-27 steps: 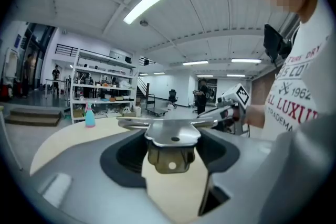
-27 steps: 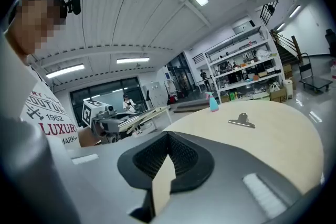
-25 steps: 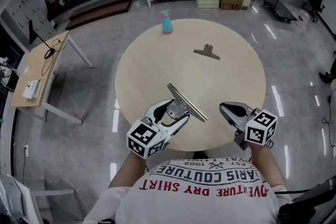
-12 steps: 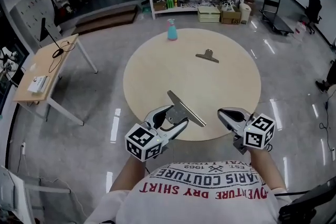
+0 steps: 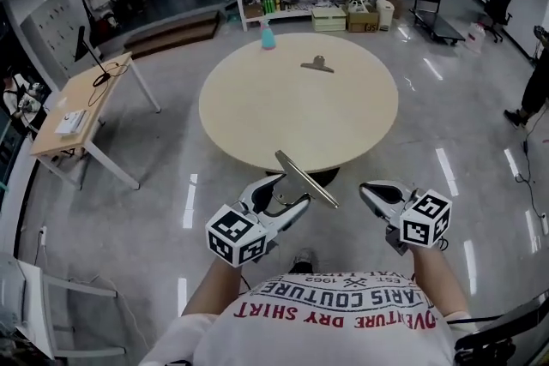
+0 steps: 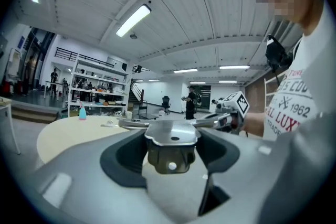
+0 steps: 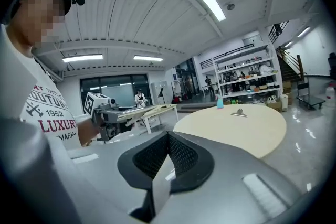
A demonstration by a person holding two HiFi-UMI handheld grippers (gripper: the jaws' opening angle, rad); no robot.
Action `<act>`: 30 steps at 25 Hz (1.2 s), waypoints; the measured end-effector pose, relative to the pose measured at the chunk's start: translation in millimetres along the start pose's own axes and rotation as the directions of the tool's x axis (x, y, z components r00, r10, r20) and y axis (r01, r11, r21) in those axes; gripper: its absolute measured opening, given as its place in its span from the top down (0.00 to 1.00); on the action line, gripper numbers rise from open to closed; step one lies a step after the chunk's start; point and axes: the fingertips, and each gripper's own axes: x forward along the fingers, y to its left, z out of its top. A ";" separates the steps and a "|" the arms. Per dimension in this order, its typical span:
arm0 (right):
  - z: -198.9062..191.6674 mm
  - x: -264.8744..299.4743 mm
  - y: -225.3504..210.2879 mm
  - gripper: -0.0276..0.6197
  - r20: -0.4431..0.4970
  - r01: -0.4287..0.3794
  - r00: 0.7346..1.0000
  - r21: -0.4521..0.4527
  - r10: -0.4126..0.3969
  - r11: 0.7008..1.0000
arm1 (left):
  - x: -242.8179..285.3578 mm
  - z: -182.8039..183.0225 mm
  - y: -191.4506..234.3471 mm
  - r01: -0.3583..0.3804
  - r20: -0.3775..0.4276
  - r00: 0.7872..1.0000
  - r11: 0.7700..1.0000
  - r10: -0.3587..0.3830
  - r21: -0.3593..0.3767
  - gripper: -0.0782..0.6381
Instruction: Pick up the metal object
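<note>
The metal object (image 5: 306,178) hangs before the table (image 5: 292,120), on which a clip (image 5: 316,64) lies right of a bottle (image 5: 268,36).

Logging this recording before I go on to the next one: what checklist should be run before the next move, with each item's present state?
1. Metal clip clamped in left tongs: ok.
2. Metal clip held off the round table: ok.
3. Right tongs shut with nothing between them: ok.
4. Second clip and spray bottle stand apart at the table's far side: ok.
5. Grip firm enough for carrying: cannot tell.
</note>
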 end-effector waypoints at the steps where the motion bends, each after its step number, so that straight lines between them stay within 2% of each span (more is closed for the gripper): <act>1: -6.4 -15.2 3.8 0.95 -0.003 0.007 1.000 0.010 -0.007 1.000 | -2.4 -2.3 -15.5 0.005 -0.004 1.000 1.000 -0.005 -0.007 0.49; 5: -24.2 -58.7 33.0 0.95 0.014 0.012 1.000 0.030 -0.012 0.999 | -19.6 -12.3 -71.7 0.024 -0.013 1.000 1.000 -0.024 -0.001 0.49; 8: -42.5 -77.0 61.6 0.95 0.036 0.005 0.999 0.035 -0.006 0.999 | -30.5 -32.2 -103.7 0.034 -0.024 0.999 0.999 -0.034 0.000 0.49; 10: -41.3 -86.7 85.7 0.95 0.053 -0.007 0.999 0.031 0.005 1.000 | -45.5 -33.7 -117.8 0.033 -0.026 0.999 0.999 -0.032 0.006 0.49; 17: -49.0 -111.0 115.4 0.95 0.060 -0.040 0.997 0.026 0.038 0.999 | -60.2 -33.9 -148.1 -0.014 -0.012 1.000 1.000 0.014 0.014 0.49; 30: -54.5 -124.1 142.9 0.96 0.049 -0.079 0.996 0.017 0.078 0.997 | -81.8 -35.0 -173.2 -0.032 -0.007 0.999 0.999 0.033 0.016 0.49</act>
